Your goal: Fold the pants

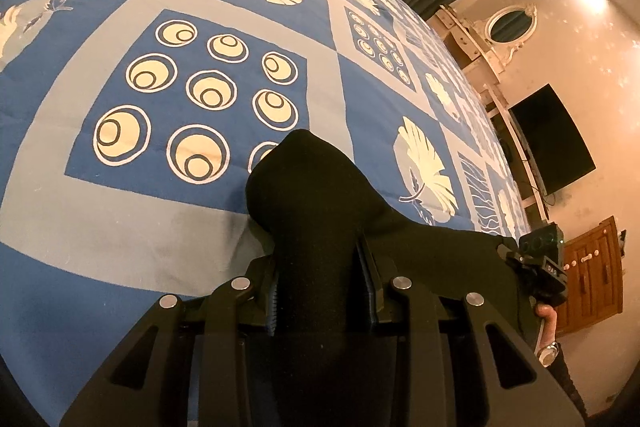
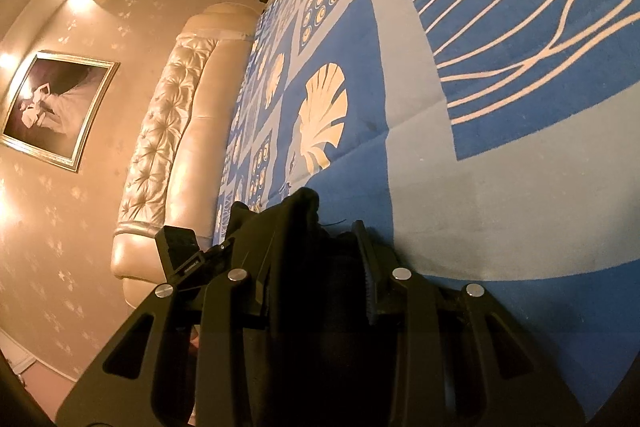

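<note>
Nearest in the left wrist view, the left tool (image 1: 320,291) is clamped on a thick bunch of the black pants (image 1: 304,195), the cloth filling the gap between its ribbed pads and bulging forward past them in a soft rounded hump. In the right wrist view the right tool (image 2: 316,267) likewise grips a dark gathered edge of the same garment, cloth packed between its jaws. The pants thus hang between the two tools, lifted off the bedspread (image 1: 120,227) or just brushing it; which cannot be told. The fabric looks soft, limp and fairly light, likely to sag and crease wherever it is unsupported, so holds at two corners of one edge, kept taut between the tools, should serve best. Beyond lies the blue patterned bed, then the tufted headboard (image 2: 168,131) on one side and a dark wall screen (image 1: 556,139) on the other.
</note>
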Motion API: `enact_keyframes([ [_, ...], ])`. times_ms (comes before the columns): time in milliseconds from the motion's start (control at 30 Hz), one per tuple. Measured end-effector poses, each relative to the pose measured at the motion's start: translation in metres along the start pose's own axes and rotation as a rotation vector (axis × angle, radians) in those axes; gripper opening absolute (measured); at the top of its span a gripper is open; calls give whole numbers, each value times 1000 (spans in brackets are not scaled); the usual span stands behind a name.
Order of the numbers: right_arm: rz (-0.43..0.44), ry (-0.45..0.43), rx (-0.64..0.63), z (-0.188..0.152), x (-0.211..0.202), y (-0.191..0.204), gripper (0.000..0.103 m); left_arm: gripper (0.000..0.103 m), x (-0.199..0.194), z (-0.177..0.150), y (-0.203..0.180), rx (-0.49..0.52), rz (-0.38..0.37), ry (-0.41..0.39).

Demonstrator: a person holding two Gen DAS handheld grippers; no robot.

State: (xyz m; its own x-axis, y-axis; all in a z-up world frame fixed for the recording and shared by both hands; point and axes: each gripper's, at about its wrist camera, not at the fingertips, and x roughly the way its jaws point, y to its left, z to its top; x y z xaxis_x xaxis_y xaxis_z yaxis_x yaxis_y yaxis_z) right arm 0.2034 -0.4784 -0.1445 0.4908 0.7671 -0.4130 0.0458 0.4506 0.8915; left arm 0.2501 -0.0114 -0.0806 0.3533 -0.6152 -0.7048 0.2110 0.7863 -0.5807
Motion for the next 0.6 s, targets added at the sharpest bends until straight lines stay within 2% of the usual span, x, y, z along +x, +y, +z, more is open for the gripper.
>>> enact_keyframes([
  [133, 12, -8, 11, -4, 0, -2, 31, 35, 2, -2, 4, -6, -22, 1],
  [233, 20, -11, 18, -4, -1, -3, 34, 42, 1, -4, 4, -5, -24, 2],
  [300, 15, -17, 21, -5, -4, -1, 38, 46, -2, -7, 0, 3, -19, -6],
  [367, 27, -27, 28, -9, -9, 0, 49, 49, -6, -12, -4, 21, -7, -12],
  [467, 42, -50, 54, -12, -21, -2, 59, 56, -16, -24, -5, 15, -13, -13],
  [600, 28, -41, 57, -27, -41, -5, 62, 60, -27, -42, -2, -3, -24, -9],
])
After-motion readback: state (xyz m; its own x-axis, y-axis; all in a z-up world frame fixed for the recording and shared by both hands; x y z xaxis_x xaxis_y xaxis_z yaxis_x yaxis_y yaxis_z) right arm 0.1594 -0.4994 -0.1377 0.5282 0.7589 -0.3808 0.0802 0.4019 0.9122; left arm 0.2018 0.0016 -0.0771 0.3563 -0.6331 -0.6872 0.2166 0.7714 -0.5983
